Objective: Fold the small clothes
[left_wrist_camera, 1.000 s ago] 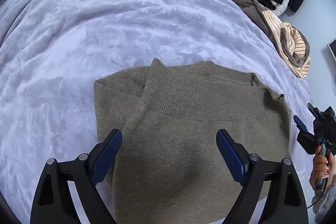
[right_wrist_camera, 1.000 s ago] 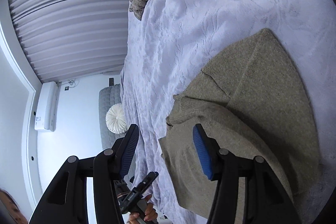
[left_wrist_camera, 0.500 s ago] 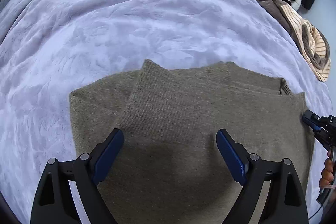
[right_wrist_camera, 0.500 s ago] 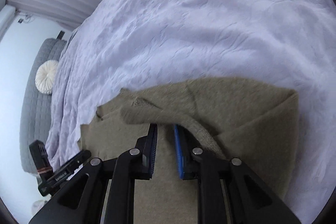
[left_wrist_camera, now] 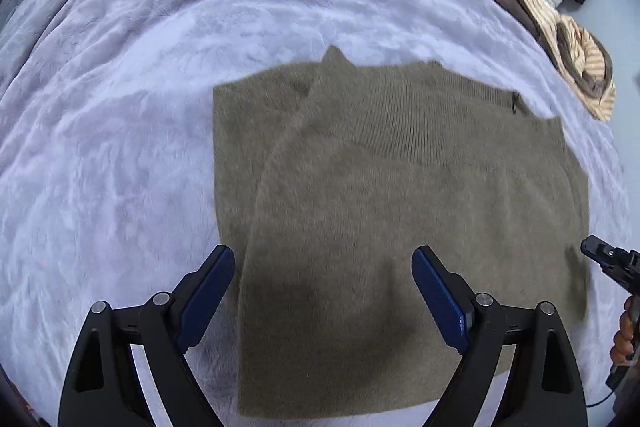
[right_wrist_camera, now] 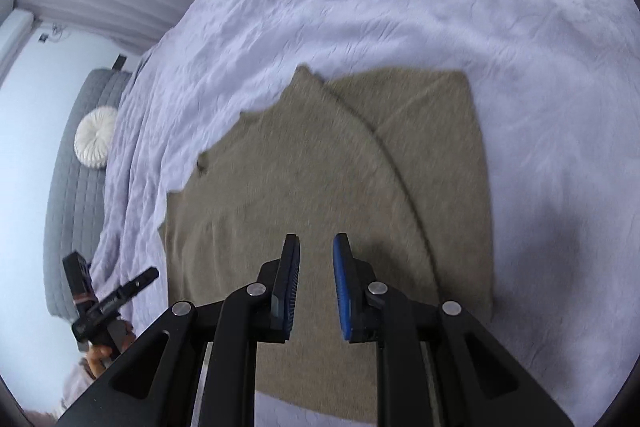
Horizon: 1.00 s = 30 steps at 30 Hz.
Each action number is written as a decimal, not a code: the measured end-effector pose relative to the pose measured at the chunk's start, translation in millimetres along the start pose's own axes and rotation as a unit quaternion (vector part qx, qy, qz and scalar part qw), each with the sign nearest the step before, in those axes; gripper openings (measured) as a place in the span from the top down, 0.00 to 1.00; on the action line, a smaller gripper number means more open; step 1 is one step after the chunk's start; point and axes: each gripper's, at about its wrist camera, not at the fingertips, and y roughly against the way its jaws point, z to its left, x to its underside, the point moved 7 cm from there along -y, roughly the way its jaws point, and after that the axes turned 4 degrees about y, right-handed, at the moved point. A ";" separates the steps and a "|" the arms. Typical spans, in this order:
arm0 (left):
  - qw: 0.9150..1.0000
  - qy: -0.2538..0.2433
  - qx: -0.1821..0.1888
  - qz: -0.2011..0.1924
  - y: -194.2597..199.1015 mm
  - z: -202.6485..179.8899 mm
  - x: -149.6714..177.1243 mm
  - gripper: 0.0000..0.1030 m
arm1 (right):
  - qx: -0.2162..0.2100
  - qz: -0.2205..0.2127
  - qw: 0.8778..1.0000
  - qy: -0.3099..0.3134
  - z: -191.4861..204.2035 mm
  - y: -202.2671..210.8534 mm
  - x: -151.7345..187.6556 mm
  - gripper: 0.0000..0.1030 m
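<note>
An olive sweater [left_wrist_camera: 400, 195] lies folded flat on the lavender bedspread [left_wrist_camera: 140, 87], filling the centre of both views. The left gripper [left_wrist_camera: 323, 291] hangs over its near edge with jaws wide apart, holding nothing. The right gripper [right_wrist_camera: 316, 267] sits above the knit, jaws narrowly parted and empty. A heap of clothes [left_wrist_camera: 552, 27] rests at 2 o'clock.

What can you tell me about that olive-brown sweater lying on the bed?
The olive-brown sweater looks like soft, fuzzy knit with a ribbed band near its far edge. It lies flat on the lavender bedspread, already folded into a rough rectangle, with one layer lapped diagonally over another. The left tool and right tool are above it, both open; neither grips it.
</note>
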 end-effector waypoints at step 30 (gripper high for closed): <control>0.988 0.127 0.076 0.051 -1.4 47.4 72.6 0.84 | -0.039 -0.045 0.975 -0.216 -51.6 22.0 80.9 0.92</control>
